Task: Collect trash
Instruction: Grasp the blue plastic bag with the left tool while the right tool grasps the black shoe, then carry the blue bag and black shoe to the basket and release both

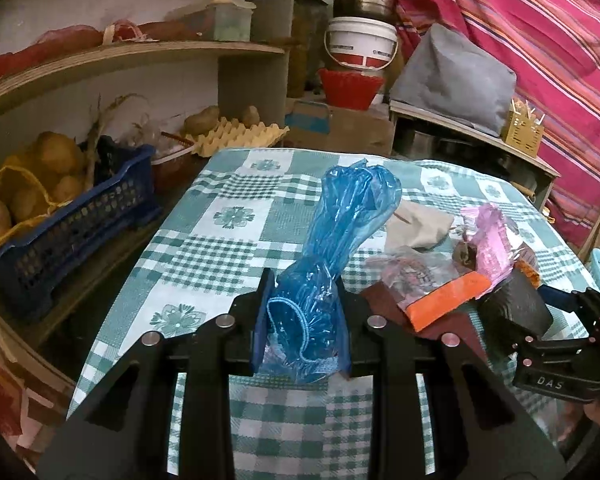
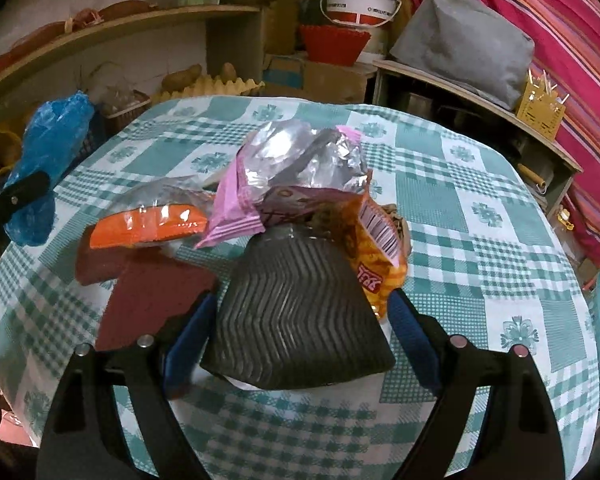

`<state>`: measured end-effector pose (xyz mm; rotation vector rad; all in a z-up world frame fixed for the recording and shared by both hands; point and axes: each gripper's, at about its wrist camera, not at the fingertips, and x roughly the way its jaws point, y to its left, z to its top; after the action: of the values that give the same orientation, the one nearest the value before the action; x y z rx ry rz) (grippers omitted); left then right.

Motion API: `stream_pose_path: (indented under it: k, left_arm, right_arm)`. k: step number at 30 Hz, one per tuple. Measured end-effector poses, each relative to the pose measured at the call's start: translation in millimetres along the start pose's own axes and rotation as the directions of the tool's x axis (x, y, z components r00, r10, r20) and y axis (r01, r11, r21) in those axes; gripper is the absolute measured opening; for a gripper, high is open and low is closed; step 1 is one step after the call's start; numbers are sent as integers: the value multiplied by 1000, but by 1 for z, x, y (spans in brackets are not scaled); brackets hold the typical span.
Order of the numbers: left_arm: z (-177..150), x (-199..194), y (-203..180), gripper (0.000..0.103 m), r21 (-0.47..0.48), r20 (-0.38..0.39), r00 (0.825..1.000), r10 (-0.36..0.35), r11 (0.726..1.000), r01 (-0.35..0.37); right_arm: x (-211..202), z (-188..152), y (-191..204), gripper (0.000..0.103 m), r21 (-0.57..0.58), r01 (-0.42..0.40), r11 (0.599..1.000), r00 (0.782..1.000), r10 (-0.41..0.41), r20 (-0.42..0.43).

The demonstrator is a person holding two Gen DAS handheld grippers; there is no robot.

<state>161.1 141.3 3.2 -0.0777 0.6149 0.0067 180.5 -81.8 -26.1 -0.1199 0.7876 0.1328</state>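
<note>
The left hand-held gripper (image 1: 302, 320) is clenched on a bunched blue plastic bag (image 1: 332, 248), which stands up between its jaws over the checked counter (image 1: 220, 216). The film looks light, limp and slick, so a pinch on the gathered neck seems the safest hold. The right hand-held gripper (image 2: 300, 320) stands wide, its blue pads either side of a dark ribbed container (image 2: 296, 312) without clearly pressing on it. That container looks thin-walled and light, likely to flex, so the side walls seem the place to take it. Its contents cannot be told. Around its far rim, at twelve o'clock, a pink foil wrapper (image 2: 284, 176) and, toward one o'clock, an orange snack packet (image 2: 374, 256) crowd together; an orange-edged clear packet (image 2: 152, 224) lies at ten o'clock on dark red paper (image 2: 148, 304).
</note>
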Motion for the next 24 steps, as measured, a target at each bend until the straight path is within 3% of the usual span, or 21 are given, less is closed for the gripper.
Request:
stream_pose_path:
  k: [8,14,24]
  left_arm:
    - [5,-4,-18,26,7,16,1000,-20,1000,20]
    - [10,-16,-44,26,21,42,998,-48,999,47]
    - [22,-22,-129,26,93,63,984,-164,983,158]
  right_arm:
    - [-17,-3,-13,79,8,-56,998,998,56,14]
    - [-50,-6,-49,79,44,-58,997,997,55,58]
    - [-88,-13,-159,79,180,55,982,991,-76,112]
